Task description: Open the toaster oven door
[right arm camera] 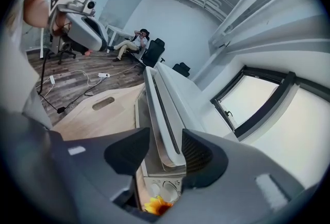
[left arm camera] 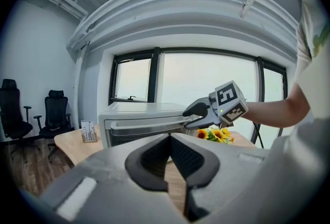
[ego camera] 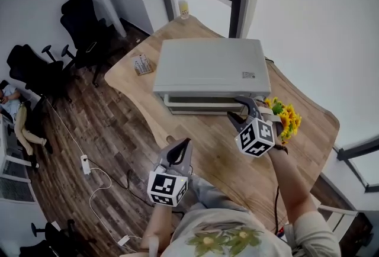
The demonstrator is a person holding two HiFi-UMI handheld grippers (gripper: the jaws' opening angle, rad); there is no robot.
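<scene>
A white toaster oven (ego camera: 207, 66) stands on the wooden table (ego camera: 204, 152) with its door shut and its long handle (ego camera: 198, 102) across the front. My right gripper (ego camera: 238, 109) is at the handle's right end. In the right gripper view its jaws stand open, with the handle (right arm camera: 164, 125) running between the pads (right arm camera: 129, 152); a gap shows on the left side. My left gripper (ego camera: 185, 143) hangs over the table's near edge, well short of the oven. Its jaws are shut on nothing (left arm camera: 169, 138). The left gripper view shows the right gripper (left arm camera: 186, 118) at the oven (left arm camera: 139, 120).
Sunflowers (ego camera: 285, 118) lie right of the oven, just behind my right gripper. A small card holder (ego camera: 142, 64) sits at the table's left corner. A bottle (ego camera: 184, 8) stands by the window. Office chairs (ego camera: 83, 22), floor cables (ego camera: 89, 167) and a seated person (ego camera: 13, 105) are on the left.
</scene>
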